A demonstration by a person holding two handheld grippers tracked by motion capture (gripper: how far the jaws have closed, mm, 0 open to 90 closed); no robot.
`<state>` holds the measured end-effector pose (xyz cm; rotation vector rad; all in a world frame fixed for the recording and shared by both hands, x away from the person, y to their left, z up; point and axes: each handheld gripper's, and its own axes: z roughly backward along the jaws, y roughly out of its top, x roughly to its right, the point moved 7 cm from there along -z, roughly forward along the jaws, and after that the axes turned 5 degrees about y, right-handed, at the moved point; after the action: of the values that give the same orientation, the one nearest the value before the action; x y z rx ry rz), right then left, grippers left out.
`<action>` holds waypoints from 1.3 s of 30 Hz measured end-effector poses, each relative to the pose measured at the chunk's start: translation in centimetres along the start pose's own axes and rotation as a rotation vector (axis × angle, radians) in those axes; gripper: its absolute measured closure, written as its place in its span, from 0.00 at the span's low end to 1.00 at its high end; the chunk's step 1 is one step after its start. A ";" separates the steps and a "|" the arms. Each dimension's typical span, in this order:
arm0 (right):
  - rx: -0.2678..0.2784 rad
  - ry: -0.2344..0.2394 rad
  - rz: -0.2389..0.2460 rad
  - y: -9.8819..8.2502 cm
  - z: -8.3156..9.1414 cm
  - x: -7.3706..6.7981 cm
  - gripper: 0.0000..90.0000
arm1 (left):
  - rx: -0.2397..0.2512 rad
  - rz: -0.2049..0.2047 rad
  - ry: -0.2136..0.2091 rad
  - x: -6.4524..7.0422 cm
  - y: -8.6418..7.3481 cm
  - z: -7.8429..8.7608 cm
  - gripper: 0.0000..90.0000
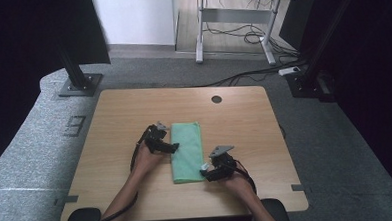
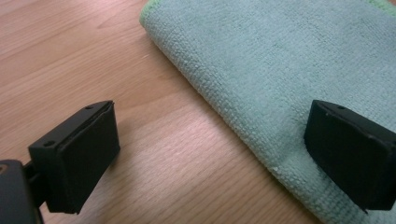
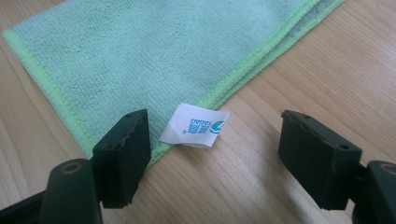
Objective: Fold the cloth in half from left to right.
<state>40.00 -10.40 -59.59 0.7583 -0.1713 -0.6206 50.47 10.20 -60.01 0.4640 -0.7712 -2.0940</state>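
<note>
Cloth [image 1: 187, 152]: green microfibre, folded into a narrow strip, lay flat at the middle of the table [image 1: 119, 114], long axis running near to far.
Label [image 3: 194, 125]: small white tag projected from the hemmed corner at the near right of the strip.
Left gripper [image 1: 174, 147]: stood at the strip's left folded edge, about midway along it; fingers [image 2: 79, 156] were spread wide, one over bare wood, the other over the fabric, gripping nothing.
Right gripper [image 1: 205, 173]: stood at the near right corner; fingers [image 3: 125, 154] were apart, straddling the tag, holding nothing.
Step in hand: judged as the interval between folds, both grippers free.
Next move: likely required each gripper to close on an edge, taking all layers, before lifting evenly.
</note>
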 end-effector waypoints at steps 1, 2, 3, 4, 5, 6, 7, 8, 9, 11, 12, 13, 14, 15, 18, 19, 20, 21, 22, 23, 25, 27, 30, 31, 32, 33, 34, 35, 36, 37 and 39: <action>0.002 -0.001 -0.004 0.1 -0.1 -0.1 0.27 | 0.000 0.000 0.001 -0.1 0.0 0.0 0.04; 0.001 0.001 -0.002 0.1 -0.2 -0.1 0.27 | -0.001 0.001 0.001 -0.2 -0.1 0.1 0.04; 0.001 0.000 -0.001 0.2 -0.2 -0.1 0.27 | 0.000 0.003 0.003 -0.3 -0.2 0.1 0.04; 0.002 0.001 0.002 0.3 -0.3 -0.1 0.26 | -0.001 0.004 0.004 -0.4 -0.2 0.2 0.04; 0.003 0.002 0.000 0.3 -0.4 -0.2 0.26 | 0.002 0.006 0.005 -0.5 -0.2 0.2 0.04; 0.005 0.003 0.002 0.4 -0.4 -0.2 0.26 | 0.003 0.011 0.006 -0.5 -0.3 0.2 0.03; 0.004 0.003 0.002 0.4 -0.5 -0.2 0.26 | 0.001 0.010 0.008 -0.6 -0.3 0.1 0.03; 0.003 0.003 0.002 0.5 -0.5 -0.2 0.25 | 0.001 0.011 0.009 -0.6 -0.2 0.1 0.03; 0.002 0.001 -0.002 0.5 -0.5 -0.2 0.24 | -0.002 0.012 0.009 -0.6 -0.2 0.1 0.02; 0.004 -0.003 -0.004 0.5 -0.6 -0.2 0.24 | -0.002 0.012 0.009 -0.6 -0.2 0.1 0.02; 0.006 -0.003 -0.004 0.5 -0.6 -0.2 0.24 | -0.002 0.012 0.009 -0.6 -0.2 0.1 0.02; 0.006 -0.003 -0.003 0.5 -0.6 -0.2 0.24 | -0.002 0.012 0.009 -0.6 -0.2 0.1 0.02; 0.006 -0.003 -0.004 0.5 -0.6 -0.2 0.24 | -0.003 0.010 0.009 -0.6 -0.2 0.1 0.01; 0.007 -0.003 -0.004 0.5 -0.6 -0.2 0.24 | -0.002 0.010 0.008 -0.6 -0.2 0.1 0.01; 0.007 -0.010 -0.002 0.5 -0.5 -0.2 0.24 | -0.001 0.006 0.005 -0.6 -0.2 0.1 0.02; 0.008 -0.012 -0.001 0.5 -0.5 -0.2 0.24 | -0.002 0.005 0.005 -0.6 -0.2 0.1 0.02; 0.006 -0.012 0.000 0.5 -0.5 -0.3 0.25 | -0.002 0.005 0.005 -0.6 -0.2 0.0 0.02; 0.007 -0.014 0.001 0.5 -0.5 -0.3 0.25 | -0.003 0.005 0.005 -0.6 -0.2 0.0 0.01; 0.007 -0.015 0.003 0.5 -0.5 -0.3 0.25 | -0.004 0.004 0.006 -0.6 -0.2 0.0 0.01; 0.007 -0.016 0.004 0.5 -0.5 -0.3 0.25 | -0.003 0.004 0.005 -0.6 -0.2 0.0 0.01; 0.005 -0.018 0.006 0.5 -0.5 -0.3 0.25 | 0.003 0.000 0.002 -0.6 -0.2 0.1 0.01; 0.004 -0.028 0.006 0.6 -0.4 -0.3 0.23 | 0.020 -0.015 -0.009 -0.5 -0.1 0.2 0.04; 0.007 -0.027 -0.004 0.7 -0.2 -0.4 0.20 | 0.032 -0.013 -0.031 -0.3 0.0 0.6 0.04; 0.014 -0.023 -0.001 0.8 -0.2 -0.4 0.20 | 0.039 -0.008 -0.040 -0.1 0.1 0.8 0.04; 0.018 -0.018 -0.001 0.8 -0.1 -0.5 0.20 | 0.042 -0.014 -0.045 0.0 0.2 1.1 0.04; 0.023 -0.018 -0.001 0.9 0.1 -0.5 0.19 | 0.048 -0.014 -0.049 0.1 0.3 1.4 0.04; 0.029 -0.018 0.001 1.0 0.2 -0.4 0.19 | 0.054 -0.018 -0.051 0.2 0.4 1.7 0.04; 0.033 -0.016 -0.004 1.1 0.4 -0.5 0.18 | 0.056 -0.024 -0.054 0.4 0.4 2.1 0.04; 0.037 -0.016 -0.002 1.2 0.6 -0.4 0.18 | 0.057 -0.031 -0.057 0.5 0.4 2.4 0.04; 0.039 -0.018 -0.002 1.2 0.7 -0.3 0.17 | 0.057 -0.040 -0.060 0.7 0.4 2.8 0.03; 0.040 -0.019 -0.006 1.3 1.1 -0.2 0.16 | 0.062 -0.059 -0.061 1.0 0.4 3.7 0.03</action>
<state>40.02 -10.20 -57.91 0.7915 -0.1992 -0.6323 47.98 10.53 -57.08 0.4631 -0.8696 -2.1527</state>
